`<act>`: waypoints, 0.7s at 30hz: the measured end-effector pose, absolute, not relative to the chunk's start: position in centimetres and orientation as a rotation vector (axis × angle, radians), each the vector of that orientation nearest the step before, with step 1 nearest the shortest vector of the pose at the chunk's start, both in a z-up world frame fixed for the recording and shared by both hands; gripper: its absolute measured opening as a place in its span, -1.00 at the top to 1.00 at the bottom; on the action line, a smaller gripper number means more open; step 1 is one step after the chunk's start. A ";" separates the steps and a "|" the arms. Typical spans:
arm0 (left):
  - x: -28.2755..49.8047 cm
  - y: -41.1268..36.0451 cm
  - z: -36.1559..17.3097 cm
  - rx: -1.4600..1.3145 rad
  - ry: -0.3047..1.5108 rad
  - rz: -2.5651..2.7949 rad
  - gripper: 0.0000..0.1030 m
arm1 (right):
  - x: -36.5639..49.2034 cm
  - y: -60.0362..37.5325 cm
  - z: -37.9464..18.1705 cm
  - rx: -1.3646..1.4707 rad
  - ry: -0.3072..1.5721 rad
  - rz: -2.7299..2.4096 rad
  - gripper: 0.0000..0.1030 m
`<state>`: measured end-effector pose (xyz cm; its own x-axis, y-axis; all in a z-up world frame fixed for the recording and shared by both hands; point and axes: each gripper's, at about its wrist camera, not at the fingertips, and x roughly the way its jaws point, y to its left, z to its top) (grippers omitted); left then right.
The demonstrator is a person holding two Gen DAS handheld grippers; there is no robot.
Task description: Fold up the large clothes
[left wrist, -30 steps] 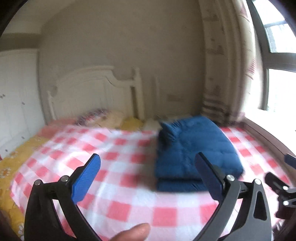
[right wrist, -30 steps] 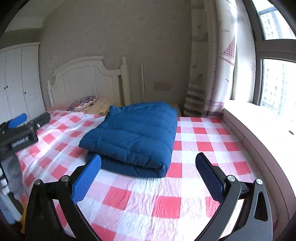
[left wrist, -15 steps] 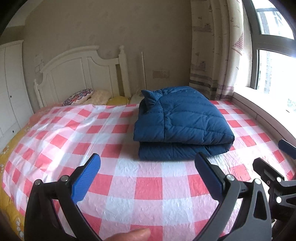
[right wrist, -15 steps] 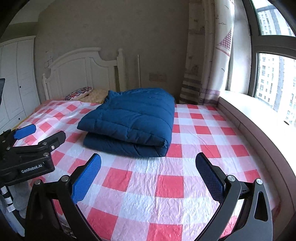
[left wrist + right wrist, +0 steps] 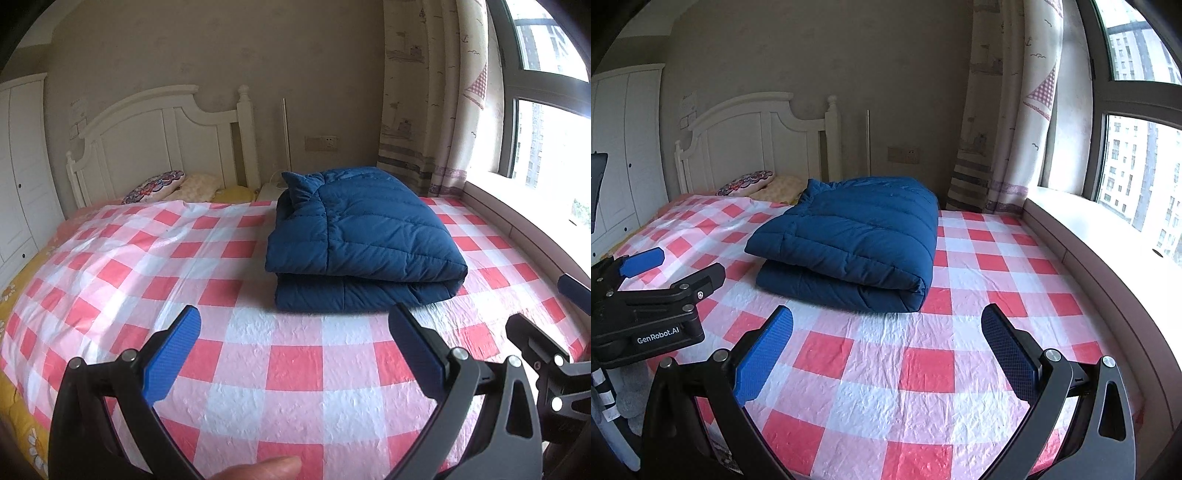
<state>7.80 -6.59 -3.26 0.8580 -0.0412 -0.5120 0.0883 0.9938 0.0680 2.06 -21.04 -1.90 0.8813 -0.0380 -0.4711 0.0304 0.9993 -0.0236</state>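
A dark blue padded coat (image 5: 362, 240) lies folded in a thick stack on the bed's red and white checked cover (image 5: 288, 373); it also shows in the right wrist view (image 5: 849, 240). My left gripper (image 5: 295, 354) is open and empty, held above the cover short of the coat. My right gripper (image 5: 886, 350) is open and empty, also above the cover near the bed's foot. The left gripper shows at the left of the right wrist view (image 5: 665, 280), and the right gripper at the right edge of the left wrist view (image 5: 546, 325).
A white headboard (image 5: 166, 136) and pillows (image 5: 155, 184) are at the bed's far end. A white wardrobe (image 5: 18, 177) stands on the left. A curtain (image 5: 424, 92), window and a long sill (image 5: 1108, 258) run along the right. A fingertip (image 5: 258, 469) shows at the bottom.
Both grippers have pulled back from the coat toward the foot of the bed, and the left one has swung right so the coat sits more centred. Both stayed open.
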 end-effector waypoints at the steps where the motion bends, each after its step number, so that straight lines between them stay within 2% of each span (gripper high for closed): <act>1: 7.8 -6.6 -3.3 0.089 0.535 -0.066 -0.96 | 2.0 -21.0 -1.9 -0.015 0.492 -0.036 -0.90; 21: 7.5 -6.2 -3.4 0.077 0.534 -0.067 -0.96 | 1.2 -20.6 -1.9 -0.043 0.471 -0.040 -0.90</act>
